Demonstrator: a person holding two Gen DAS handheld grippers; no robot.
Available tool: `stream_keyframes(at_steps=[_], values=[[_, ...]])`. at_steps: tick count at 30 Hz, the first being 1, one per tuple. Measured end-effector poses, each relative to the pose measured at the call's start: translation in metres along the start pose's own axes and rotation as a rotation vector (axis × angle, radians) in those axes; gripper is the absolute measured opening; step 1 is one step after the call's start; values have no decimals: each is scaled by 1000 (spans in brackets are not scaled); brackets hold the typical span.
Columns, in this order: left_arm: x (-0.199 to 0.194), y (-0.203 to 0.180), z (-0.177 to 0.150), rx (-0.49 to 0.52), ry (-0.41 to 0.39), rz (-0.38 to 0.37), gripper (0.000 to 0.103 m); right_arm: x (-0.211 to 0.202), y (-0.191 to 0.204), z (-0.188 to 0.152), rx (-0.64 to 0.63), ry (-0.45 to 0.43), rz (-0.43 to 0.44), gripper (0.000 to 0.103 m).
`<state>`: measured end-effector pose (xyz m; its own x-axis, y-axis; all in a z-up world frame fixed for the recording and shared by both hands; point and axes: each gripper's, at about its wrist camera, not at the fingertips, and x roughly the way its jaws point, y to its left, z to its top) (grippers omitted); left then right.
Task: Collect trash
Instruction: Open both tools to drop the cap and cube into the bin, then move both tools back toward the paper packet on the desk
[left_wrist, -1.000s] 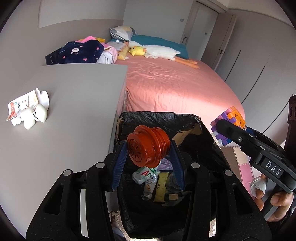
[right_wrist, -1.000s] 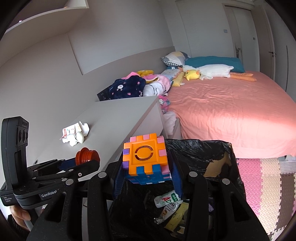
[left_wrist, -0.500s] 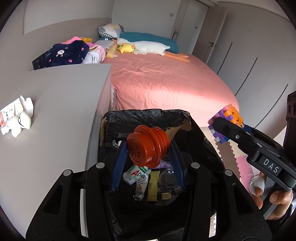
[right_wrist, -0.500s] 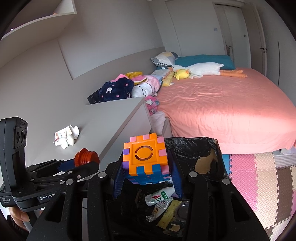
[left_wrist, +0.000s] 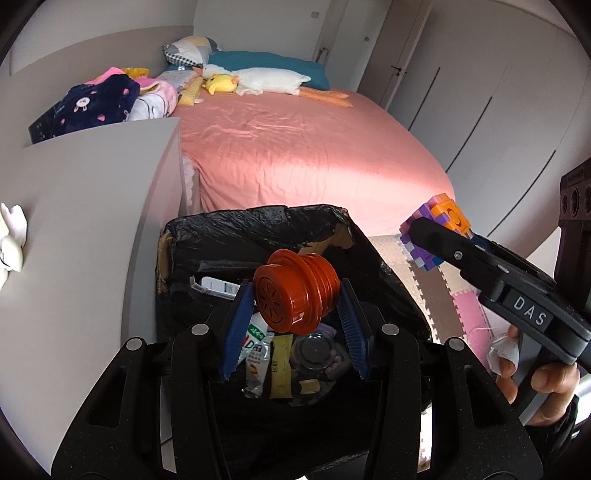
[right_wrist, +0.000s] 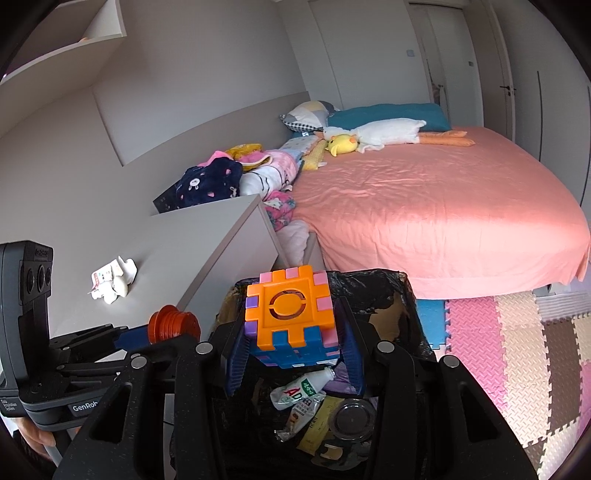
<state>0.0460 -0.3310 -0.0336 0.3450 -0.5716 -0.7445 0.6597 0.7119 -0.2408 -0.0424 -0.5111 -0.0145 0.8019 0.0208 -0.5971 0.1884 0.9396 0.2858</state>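
Note:
My left gripper (left_wrist: 295, 328) is shut on a ribbed red plastic cap (left_wrist: 295, 291) and holds it over the black-lined trash bin (left_wrist: 258, 229). My right gripper (right_wrist: 291, 350) is shut on an orange, blue and pink foam puzzle cube (right_wrist: 291, 317), also above the bin (right_wrist: 369, 284). The bin holds wrappers, a drink pouch (right_wrist: 299, 395) and a clear lid. The cube and right gripper show at the right of the left wrist view (left_wrist: 439, 229); the cap shows at the left of the right wrist view (right_wrist: 171, 323).
A grey desk (left_wrist: 85, 206) stands left of the bin with crumpled white paper trash (right_wrist: 112, 280) on it. A bed with a pink sheet (right_wrist: 424, 206), pillows and plush toys lies behind. Foam floor mats (right_wrist: 517, 332) lie to the right.
Both grippers have moved forward and inward over the bin, each still holding its object. The bin's contents show more fully; the paper on the desk has slid toward the left edge.

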Motion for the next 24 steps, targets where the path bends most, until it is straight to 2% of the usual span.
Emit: stream_keyframes(at_steps=[1, 2, 3, 4, 15, 24], values=[[2, -2, -1, 16, 13, -7, 51, 0, -3, 1, 14, 2, 7, 48], [3, -3, -1, 32, 16, 8, 75, -1, -5, 3, 27, -7, 6, 63], [2, -3, -2, 43, 2, 41, 90, -4, -7, 4, 41, -23, -1, 72], [-1, -4, -3, 49, -27, 69, 96, -7, -10, 5, 55, -44, -8, 83], [-10, 9, -8, 49, -25, 110, 97, -5, -7, 6, 68, -34, -3, 83], [-17, 25, -14, 21, -25, 103, 97, 5, 13, 5, 42, -13, 16, 83]])
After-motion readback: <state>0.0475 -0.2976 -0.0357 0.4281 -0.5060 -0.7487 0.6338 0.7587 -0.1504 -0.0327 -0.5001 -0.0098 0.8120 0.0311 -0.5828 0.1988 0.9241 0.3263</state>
